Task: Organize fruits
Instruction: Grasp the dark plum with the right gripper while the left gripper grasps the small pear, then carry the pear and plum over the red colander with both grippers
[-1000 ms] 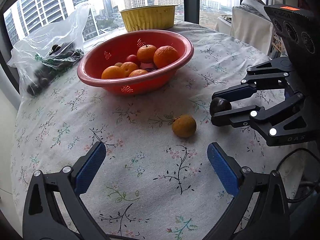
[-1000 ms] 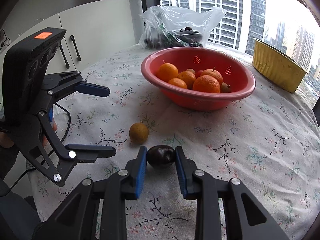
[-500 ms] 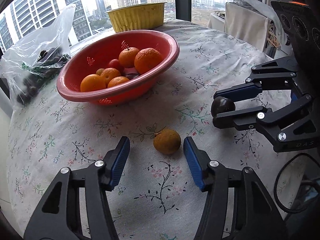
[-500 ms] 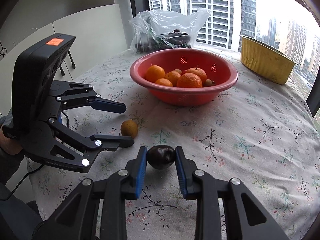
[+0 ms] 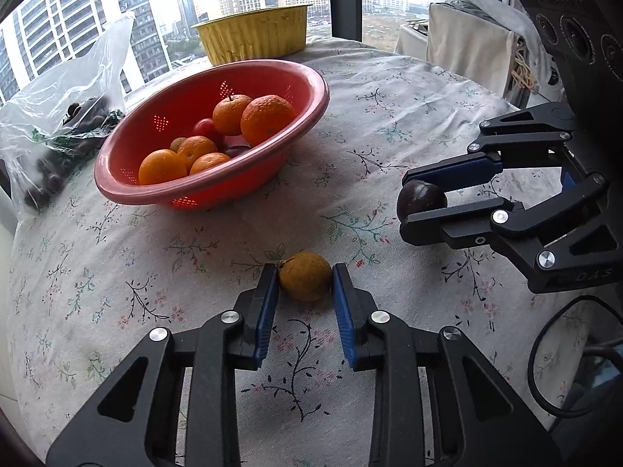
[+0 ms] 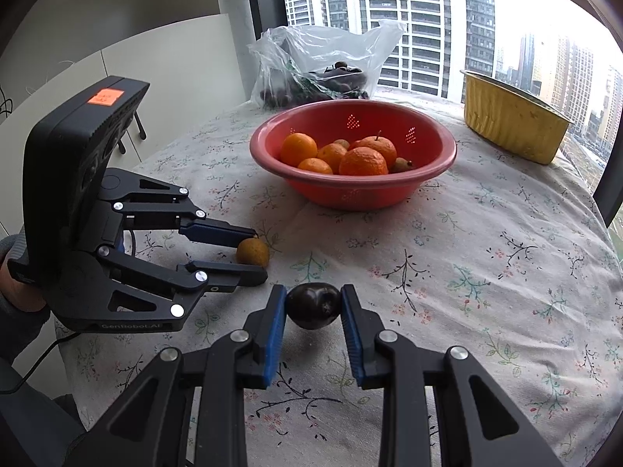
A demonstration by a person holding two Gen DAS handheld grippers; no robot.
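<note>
A small yellow-brown fruit (image 5: 305, 281) lies on the flowered tablecloth. My left gripper (image 5: 305, 272) is around it, its jaws closing, and both blue pads touch the fruit's sides. In the right wrist view the same fruit (image 6: 252, 252) shows between the left gripper's (image 6: 259, 253) tips. My right gripper (image 6: 312, 295) is shut on a dark plum (image 6: 312, 305), held just over the cloth to the right of the left gripper. The red bowl (image 5: 311, 89) stands further back with several oranges (image 5: 268, 118) and a few small fruits in it.
A yellow foil tray (image 5: 253, 35) stands behind the bowl by the window. A clear plastic bag of dark fruit (image 5: 66, 124) lies at the table's far left. A black cable (image 5: 564, 350) loops at the near right edge. A hand (image 6: 15, 284) holds the left gripper.
My left gripper has moved forward over the yellow-brown fruit and its wide-open jaws have closed onto it. The right gripper has kept the plum and stayed put.
</note>
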